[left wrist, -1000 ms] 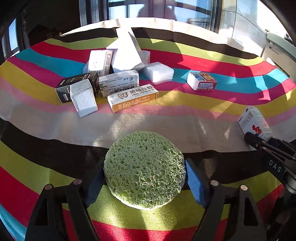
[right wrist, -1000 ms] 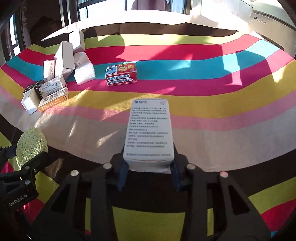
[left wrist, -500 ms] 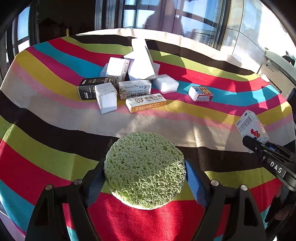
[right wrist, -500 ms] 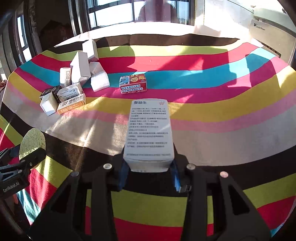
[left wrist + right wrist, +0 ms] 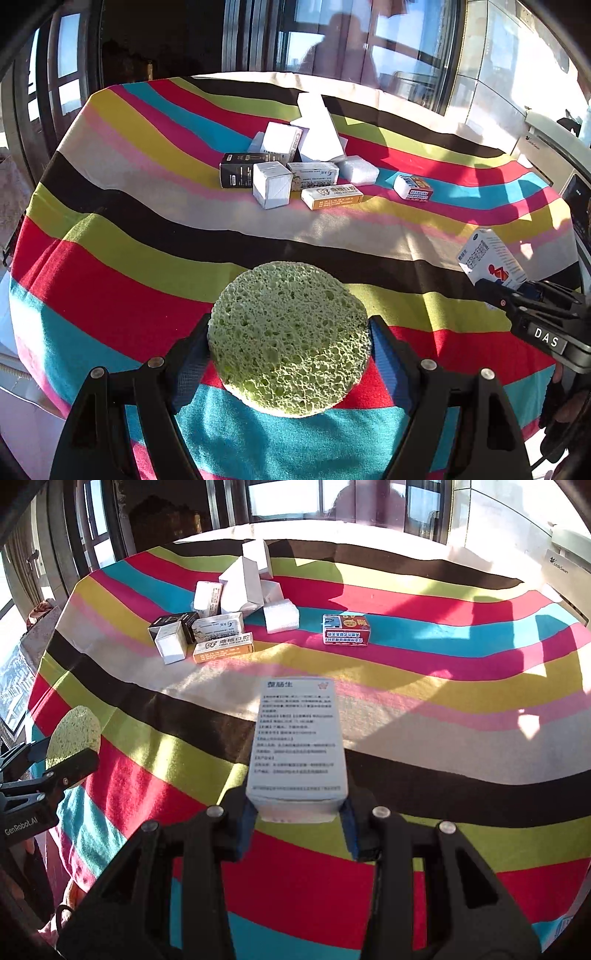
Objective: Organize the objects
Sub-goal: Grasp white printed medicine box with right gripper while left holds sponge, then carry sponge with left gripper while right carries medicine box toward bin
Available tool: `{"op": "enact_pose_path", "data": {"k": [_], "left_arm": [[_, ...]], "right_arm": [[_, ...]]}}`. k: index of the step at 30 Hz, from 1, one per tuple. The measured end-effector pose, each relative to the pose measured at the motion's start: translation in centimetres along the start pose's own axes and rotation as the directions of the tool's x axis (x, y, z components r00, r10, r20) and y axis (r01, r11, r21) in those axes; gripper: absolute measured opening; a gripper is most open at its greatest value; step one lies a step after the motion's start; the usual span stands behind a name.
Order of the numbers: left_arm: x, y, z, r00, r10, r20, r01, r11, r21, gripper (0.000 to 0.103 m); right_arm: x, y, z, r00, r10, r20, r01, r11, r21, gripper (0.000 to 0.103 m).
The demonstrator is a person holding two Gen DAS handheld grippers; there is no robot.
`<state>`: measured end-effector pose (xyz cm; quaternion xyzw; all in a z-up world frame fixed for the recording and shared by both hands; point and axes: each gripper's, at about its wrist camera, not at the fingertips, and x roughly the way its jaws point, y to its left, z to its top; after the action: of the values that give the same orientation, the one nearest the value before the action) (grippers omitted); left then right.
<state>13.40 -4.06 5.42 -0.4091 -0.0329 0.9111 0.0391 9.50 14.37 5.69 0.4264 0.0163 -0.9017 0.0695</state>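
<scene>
- Left gripper clamps sponge; right gripper clamps box.
- Advice: carry both level, set down beside pile, release only once resting.

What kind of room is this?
Probably a sunny room at home, maybe a glassed-in balcony: tall windows stand behind a table under a striped tablecloth, with small medicine boxes piled on it.

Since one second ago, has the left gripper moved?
Yes. The left gripper, holding the green sponge, drew back from the orange box, which looks farther away.
</scene>
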Motion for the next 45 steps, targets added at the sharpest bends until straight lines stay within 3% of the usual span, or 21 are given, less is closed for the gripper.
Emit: {"op": "enact_pose_path", "data": {"k": [14,25,35,45], "left_arm": [[-2.5,5.4,-2.9,0.999,0.033,-0.016,-0.034,0.996,-0.082,0.081],[-5.8,8.2,-5.2,0.992,0.128,0.013,-0.127,0.988,-0.088,0.081],[-8.3,14.2,-8.0,0.968,0.251,-0.021,-0.251,0.950,-0.187,0.081],[-10.5,20.9,-12.8,0.920,0.374,-0.114,-0.391,0.870,-0.300,0.081]], "right_arm": [[0.2,8.3,-1.1,0.991,0.124,-0.047,-0.131,0.976,-0.176,0.043],[-0.5,14.1,-2.5,0.973,0.216,-0.085,-0.232,0.927,-0.294,0.043],[-2.4,23.1,-4.6,0.937,0.320,-0.138,-0.345,0.789,-0.508,0.043],[-3.6,30.9,-5.7,0.899,0.380,-0.216,-0.421,0.615,-0.667,0.043]]}}
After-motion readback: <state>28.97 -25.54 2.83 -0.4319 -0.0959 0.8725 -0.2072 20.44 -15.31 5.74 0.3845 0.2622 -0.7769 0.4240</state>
